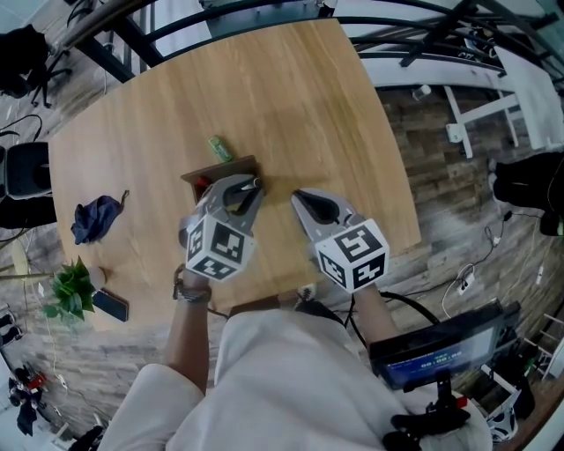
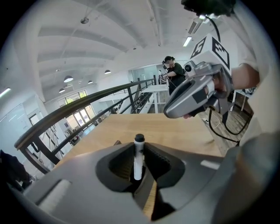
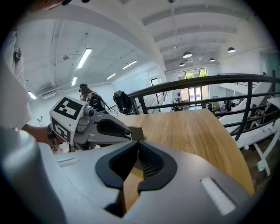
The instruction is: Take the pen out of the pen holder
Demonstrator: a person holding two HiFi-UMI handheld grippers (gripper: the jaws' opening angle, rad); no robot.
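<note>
A white pen with a black cap (image 2: 138, 158) stands upright between the jaws of my left gripper (image 2: 140, 146), which is shut on it. In the head view my left gripper (image 1: 253, 188) hovers at the right end of the brown pen holder (image 1: 218, 169) near the table's middle. A red item shows inside the holder. My right gripper (image 1: 300, 196) hangs just to the right of the left one, shut with nothing in it. In the right gripper view its jaws (image 3: 136, 146) meet over bare wood, and the pen holder (image 3: 136, 132) shows beyond the left gripper (image 3: 120, 130).
A green object (image 1: 218, 148) lies behind the holder. A dark blue cloth (image 1: 95, 218), a small plant (image 1: 70, 292) and a phone (image 1: 111, 305) sit at the table's left. A black railing (image 1: 150, 26) rings the far edge. A screen (image 1: 441, 351) stands at the lower right.
</note>
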